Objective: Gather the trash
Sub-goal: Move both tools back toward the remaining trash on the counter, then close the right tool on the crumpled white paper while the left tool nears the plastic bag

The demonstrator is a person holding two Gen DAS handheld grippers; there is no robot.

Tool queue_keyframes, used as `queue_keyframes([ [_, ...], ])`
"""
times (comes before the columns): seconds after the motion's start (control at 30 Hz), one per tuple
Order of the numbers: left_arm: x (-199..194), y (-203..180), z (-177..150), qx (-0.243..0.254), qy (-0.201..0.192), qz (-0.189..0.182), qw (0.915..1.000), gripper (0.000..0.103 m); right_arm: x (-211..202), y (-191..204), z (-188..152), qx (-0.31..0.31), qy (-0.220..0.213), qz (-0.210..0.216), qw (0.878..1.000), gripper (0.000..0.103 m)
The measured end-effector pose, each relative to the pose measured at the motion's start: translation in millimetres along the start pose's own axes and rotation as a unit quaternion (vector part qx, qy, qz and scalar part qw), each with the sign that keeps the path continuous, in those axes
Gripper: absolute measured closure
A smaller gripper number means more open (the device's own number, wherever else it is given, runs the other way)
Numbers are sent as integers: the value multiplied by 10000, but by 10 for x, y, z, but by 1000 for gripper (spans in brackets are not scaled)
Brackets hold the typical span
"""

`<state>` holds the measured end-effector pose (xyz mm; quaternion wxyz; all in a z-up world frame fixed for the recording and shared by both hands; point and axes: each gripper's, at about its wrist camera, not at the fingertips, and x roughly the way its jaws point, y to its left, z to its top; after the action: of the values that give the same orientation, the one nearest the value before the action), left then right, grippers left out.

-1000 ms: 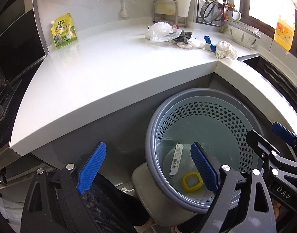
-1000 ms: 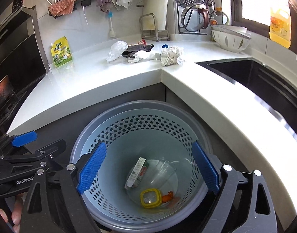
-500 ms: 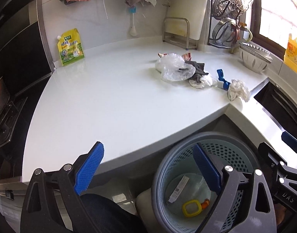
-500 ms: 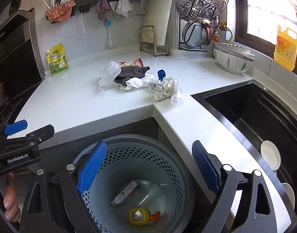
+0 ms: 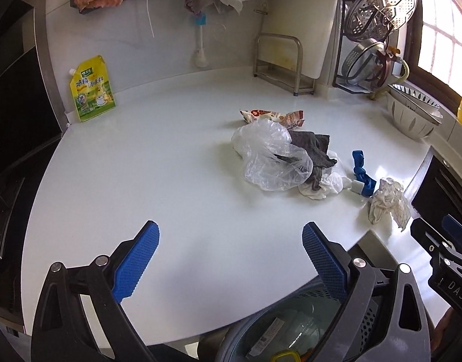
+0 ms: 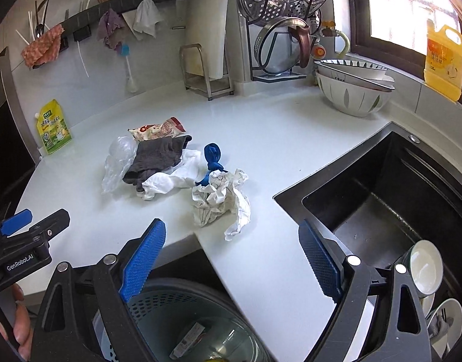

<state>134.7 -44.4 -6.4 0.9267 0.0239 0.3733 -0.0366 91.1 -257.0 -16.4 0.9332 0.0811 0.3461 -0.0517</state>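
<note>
white counter strewn with trash, both tools spread

white stone countertop (image 5: 146,181) is seen carrying a heap of trash: a clear plastic bag (image 5: 270,157), a grey cloth (image 6: 155,160), a red snack wrapper (image 5: 273,116), a blue scrap (image 6: 213,158) and a crumpled paper (image 6: 220,199) near the counter's inner corner. the left gripper (image 5: 231,262) is held above the counter with its blue pads spread and nothing between them. the right gripper (image 6: 231,259) is likewise spread wide and empty, beside the black sink (image 6: 382,199). a perforated waste basket (image 6: 167,304) is seen below the counter edge, with a few discarded items inside.
</note>
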Motion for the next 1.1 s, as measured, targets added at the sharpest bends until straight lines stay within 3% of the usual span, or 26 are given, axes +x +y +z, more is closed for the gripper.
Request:
queue_keyframes([
  [0.4,352,-49,166,31,133,-35,9999,9,562,-11,191,45,373,-268,9989,17],
  [0.77,445,-62,179,33,216,-71,9997,9,698,87,177,-205,452,-257,9984,18],
  [0.87,451,-45,183,15,232,-48,9997,9,709,96,176,-224,476,-187,9984,28],
  [0.93,442,-41,193,7,216,-28,9998,9,728,103,170,-242,542,-131,9981,40],
  [1.1,419,-60,209,45,180,-10,9998,9,714,117,165,-281,542,-36,9981,54],
])
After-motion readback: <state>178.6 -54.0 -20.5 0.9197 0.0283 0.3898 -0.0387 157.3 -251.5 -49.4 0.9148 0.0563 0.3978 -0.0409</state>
